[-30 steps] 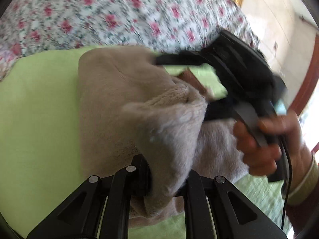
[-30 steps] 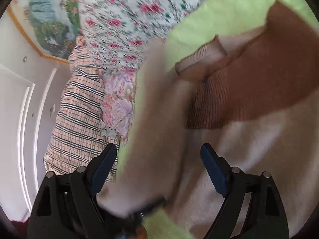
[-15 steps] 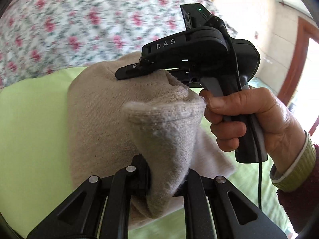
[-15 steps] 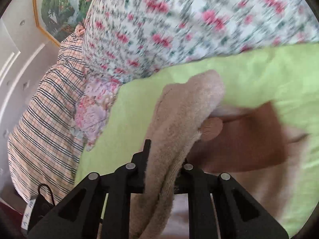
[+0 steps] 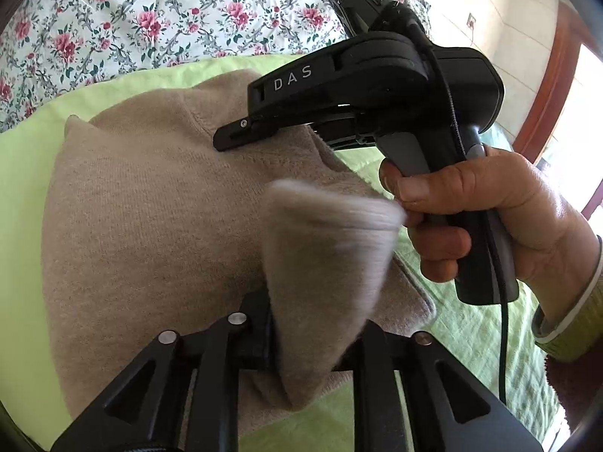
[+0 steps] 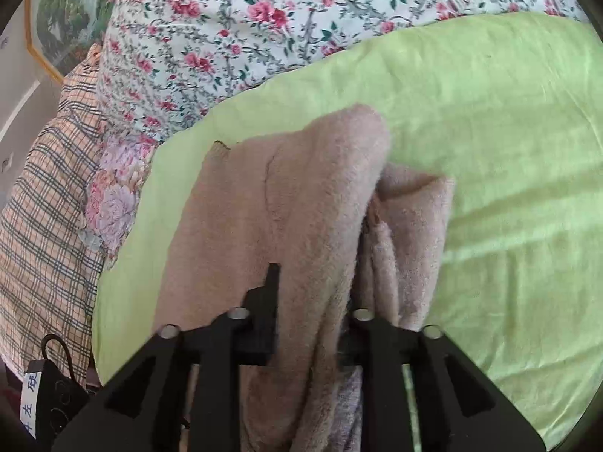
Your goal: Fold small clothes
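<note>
A small beige knit sweater (image 5: 150, 218) lies bunched on a light green sheet (image 5: 22, 173). My left gripper (image 5: 312, 342) is shut on a raised fold of it at the near edge. My right gripper (image 6: 312, 324) is shut on another thick fold of the same sweater (image 6: 301, 203), held up off the sheet. In the left wrist view the right gripper (image 5: 233, 137) reaches in from the right over the sweater's far part, held by a hand (image 5: 475, 211). The brown part of the sweater is hidden.
The green sheet (image 6: 508, 150) spreads to the right. A floral quilt (image 6: 264, 19) lies behind it, and a plaid cloth (image 6: 41, 203) at the left. A wooden door frame (image 5: 550, 75) stands at the far right.
The right gripper closed on a fold of the sweater and lifted it over, covering the brown part. The left gripper kept its hold and the sweater shifted slightly.
</note>
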The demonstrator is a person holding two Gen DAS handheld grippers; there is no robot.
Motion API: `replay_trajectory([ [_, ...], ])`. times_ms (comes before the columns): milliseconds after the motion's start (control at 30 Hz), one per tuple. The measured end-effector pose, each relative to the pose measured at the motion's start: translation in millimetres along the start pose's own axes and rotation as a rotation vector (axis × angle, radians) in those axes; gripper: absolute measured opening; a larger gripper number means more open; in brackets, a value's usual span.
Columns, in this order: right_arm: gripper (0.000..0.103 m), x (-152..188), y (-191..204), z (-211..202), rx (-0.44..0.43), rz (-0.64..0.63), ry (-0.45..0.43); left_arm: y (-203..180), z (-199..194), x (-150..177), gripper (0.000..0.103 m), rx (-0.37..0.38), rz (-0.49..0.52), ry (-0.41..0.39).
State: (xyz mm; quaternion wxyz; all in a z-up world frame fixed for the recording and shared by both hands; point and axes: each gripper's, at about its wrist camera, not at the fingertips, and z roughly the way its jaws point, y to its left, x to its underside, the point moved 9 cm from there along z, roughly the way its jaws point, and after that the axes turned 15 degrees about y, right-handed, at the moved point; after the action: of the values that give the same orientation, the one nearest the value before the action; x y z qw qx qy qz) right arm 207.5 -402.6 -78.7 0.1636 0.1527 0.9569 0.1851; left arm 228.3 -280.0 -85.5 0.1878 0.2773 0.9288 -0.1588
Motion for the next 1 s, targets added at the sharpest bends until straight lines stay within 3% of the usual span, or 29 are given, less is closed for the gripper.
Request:
replay_trajectory([
  [167, 0.05, 25.7, -0.8, -18.7, 0.078, -0.001, -0.038, 0.3, -22.5, 18.7, 0.043, 0.073, 0.007, 0.037],
  [233, 0.062, 40.0, -4.3, -29.1, 0.111, 0.009, -0.057, 8.7, -40.7, 30.3, 0.053, 0.082, 0.003, 0.026],
  [300, 0.072, 49.8, -9.0, -35.3, 0.133, 0.029, -0.067, 27.3, -61.6, 38.2, 0.07, 0.083, -0.027, 0.0],
  [400, 0.073, 61.6, -15.8, -42.3, 0.038, 0.085, -0.079, 63.2, -82.9, 45.2, 0.081, 0.086, -0.102, -0.019],
  [533, 0.073, 61.2, -18.4, -37.1, -0.04, 0.138, -0.072, 117.7, -77.7, 39.8, 0.081, 0.106, -0.232, 0.013],
  [667, 0.073, 53.7, -16.5, -22.4, -0.091, 0.165, -0.047, 145.2, -60.2, 33.0, 0.082, 0.228, -0.338, 0.057],
  [767, 0.073, 49.1, -18.9, -10.0, -0.113, 0.185, -0.027, 158.8, -33.9, 22.5, 0.082, 0.277, -0.381, 0.105],
  [900, 0.072, 44.3, -18.8, 2.8, -0.15, 0.212, -0.013, 160.9, -1.1, 8.2, 0.081, 0.413, -0.409, 0.144],
  [933, 0.059, 44.2, -16.0, 5.1, -0.157, 0.211, -0.002, 160.1, 0.1, 5.2, 0.076, 0.419, -0.395, 0.131],
  [967, 0.047, 45.7, -10.9, 9.7, -0.188, 0.225, 0.016, 159.1, 0.5, 3.8, 0.065, 0.407, -0.378, 0.12],
  [1000, 0.042, 46.5, -9.2, 10.0, -0.177, 0.235, 0.011, 157.8, 0.9, 2.2, 0.056, 0.391, -0.362, 0.115],
])
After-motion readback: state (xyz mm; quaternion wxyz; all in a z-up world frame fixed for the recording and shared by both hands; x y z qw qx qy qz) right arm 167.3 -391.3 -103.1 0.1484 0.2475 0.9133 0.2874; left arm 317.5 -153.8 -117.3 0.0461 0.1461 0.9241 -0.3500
